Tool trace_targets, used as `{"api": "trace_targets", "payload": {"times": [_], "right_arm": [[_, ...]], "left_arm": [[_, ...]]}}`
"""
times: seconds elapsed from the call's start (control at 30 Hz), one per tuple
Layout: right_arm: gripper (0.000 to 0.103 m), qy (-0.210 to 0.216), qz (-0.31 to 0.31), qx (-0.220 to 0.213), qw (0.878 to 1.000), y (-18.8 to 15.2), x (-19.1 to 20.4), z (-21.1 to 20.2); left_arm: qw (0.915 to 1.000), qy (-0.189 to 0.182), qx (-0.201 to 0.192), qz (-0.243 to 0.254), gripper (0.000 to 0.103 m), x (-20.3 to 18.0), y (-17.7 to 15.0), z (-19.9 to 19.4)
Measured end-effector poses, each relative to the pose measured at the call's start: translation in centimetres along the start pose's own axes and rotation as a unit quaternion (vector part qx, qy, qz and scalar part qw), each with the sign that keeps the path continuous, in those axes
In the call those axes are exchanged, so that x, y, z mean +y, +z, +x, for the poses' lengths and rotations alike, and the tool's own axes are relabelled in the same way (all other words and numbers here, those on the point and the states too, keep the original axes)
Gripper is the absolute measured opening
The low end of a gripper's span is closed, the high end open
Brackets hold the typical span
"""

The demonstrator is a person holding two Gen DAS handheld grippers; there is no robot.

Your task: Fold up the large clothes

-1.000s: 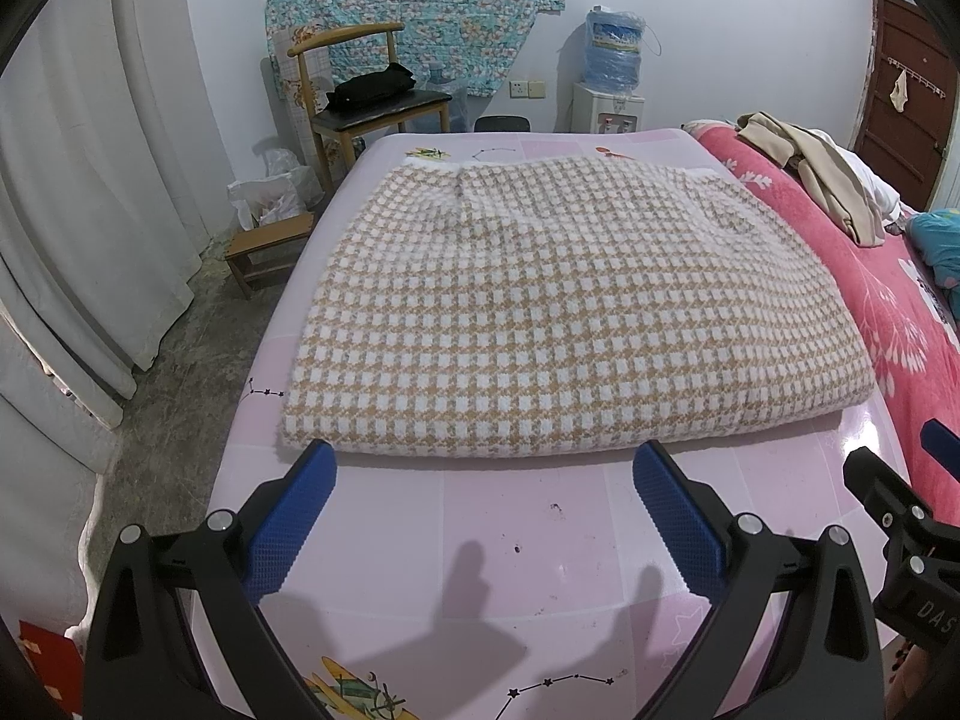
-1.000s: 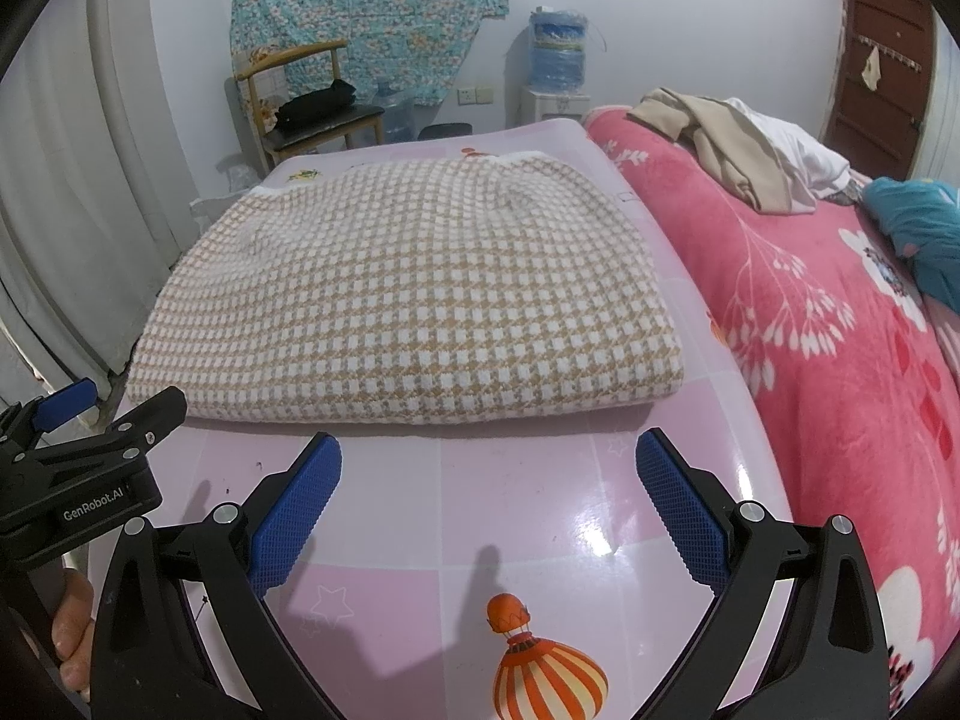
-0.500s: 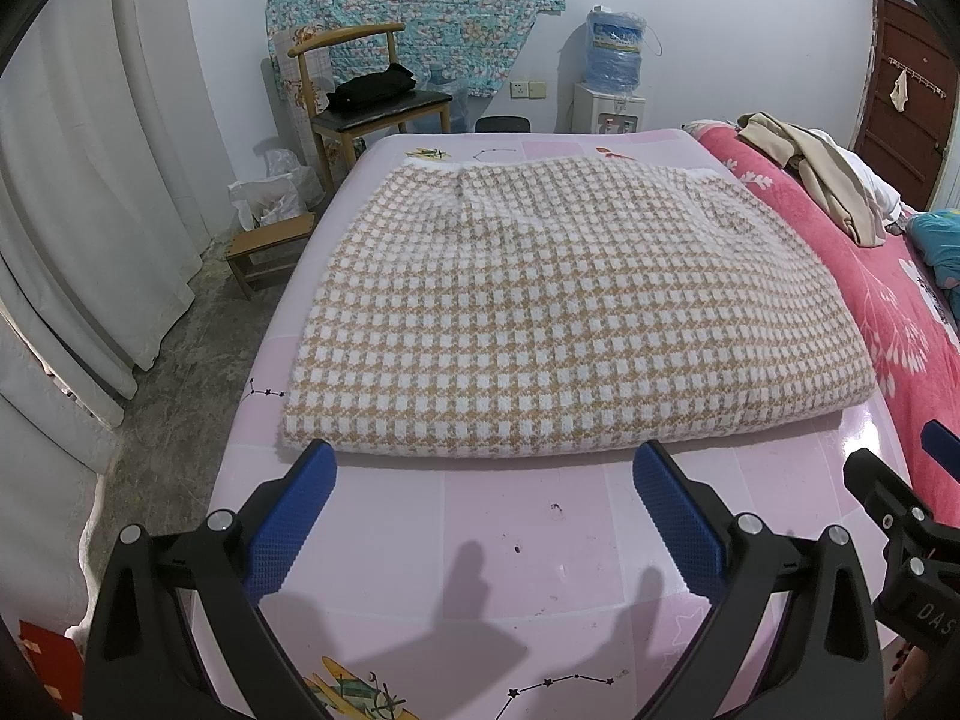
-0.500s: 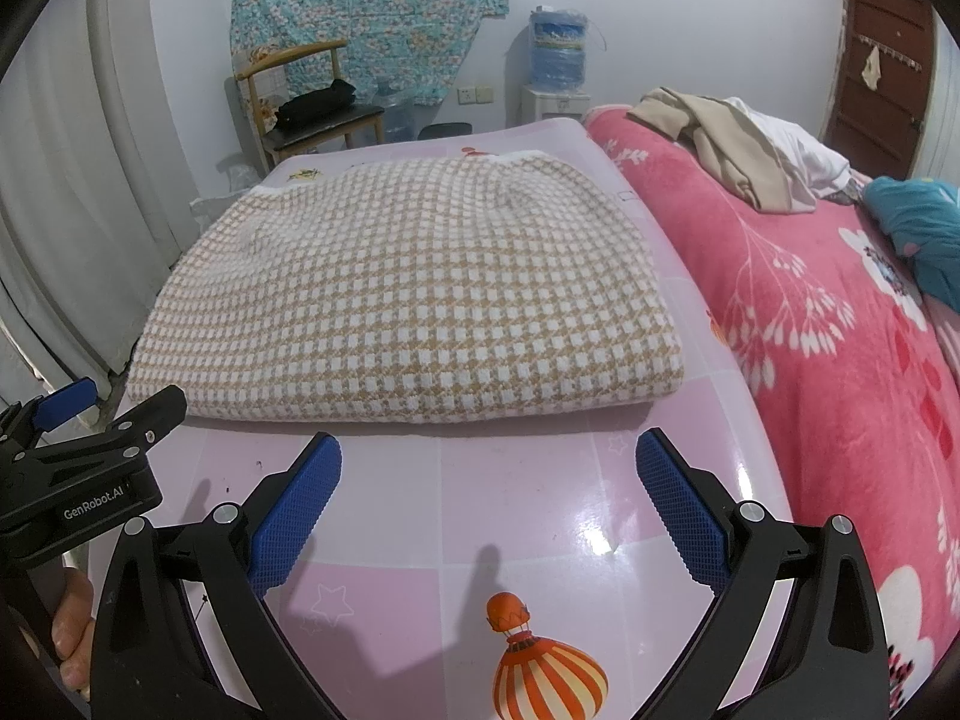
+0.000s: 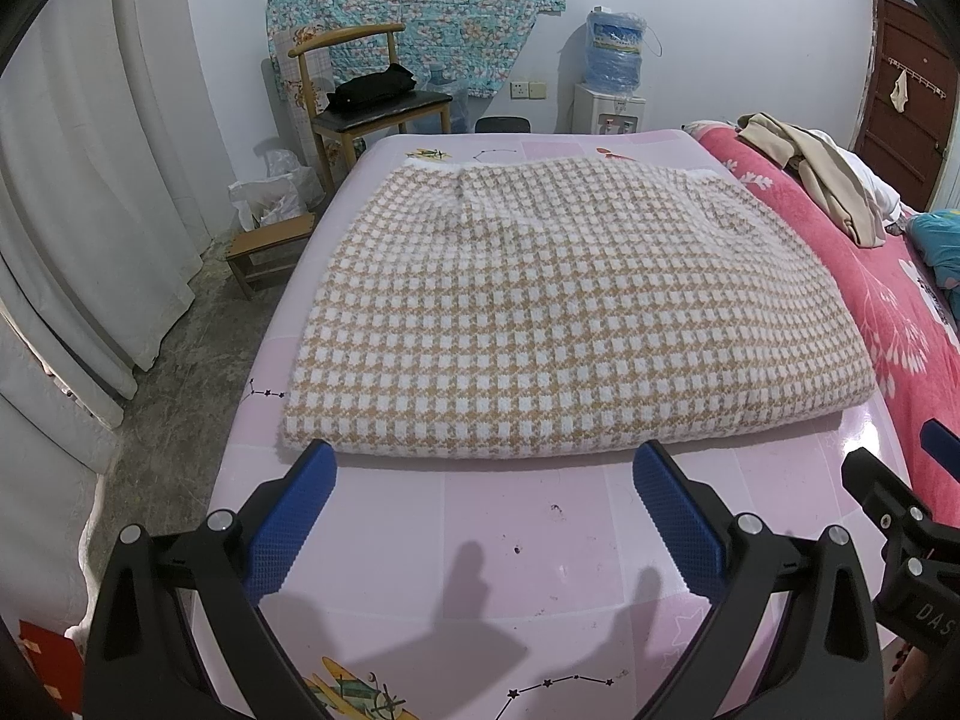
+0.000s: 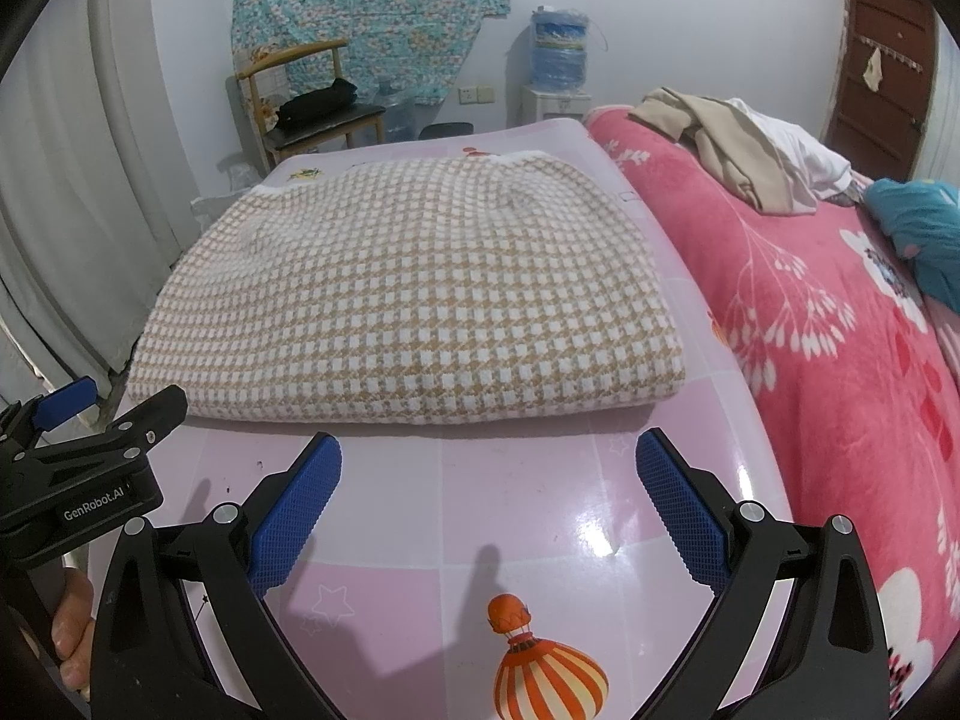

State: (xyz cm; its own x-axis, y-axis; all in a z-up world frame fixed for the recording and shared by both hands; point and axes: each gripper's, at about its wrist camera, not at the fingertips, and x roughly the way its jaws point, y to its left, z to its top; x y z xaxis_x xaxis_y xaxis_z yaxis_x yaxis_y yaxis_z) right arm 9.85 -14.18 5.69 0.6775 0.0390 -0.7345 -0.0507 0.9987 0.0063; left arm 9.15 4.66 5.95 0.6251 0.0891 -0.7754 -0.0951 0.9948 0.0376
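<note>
No shift since earlier frames; both claws hang as before. Left gripper (image 5: pixel 483 504) and right gripper (image 6: pixel 489 495): jaws apart, empty. Checked garment (image 5: pixel 576 318) lies just ahead of both, folded into a neat block on pink mat (image 6: pixel 528 546). Likely near done. Only right view shows balloon print (image 6: pixel 543 654).

We see even, cool indoor light; glare (image 6: pixel 597 537) on the glossy pink mat (image 6: pixel 540 510), soft finger shadows (image 5: pixel 474 564) near us, fisheye bending, dark corners.
</note>
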Motion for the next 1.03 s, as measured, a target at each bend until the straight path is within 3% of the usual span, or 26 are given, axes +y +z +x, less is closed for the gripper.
{"api": "trace_targets", "payload": {"times": [1.03], "right_arm": [[0.095,0.001,-0.001,0.0,1.0,0.03,-0.19,0.0]], "left_arm": [[1.0,0.004,-0.002,0.0,0.098,-0.33,-0.1,-0.24]]}}
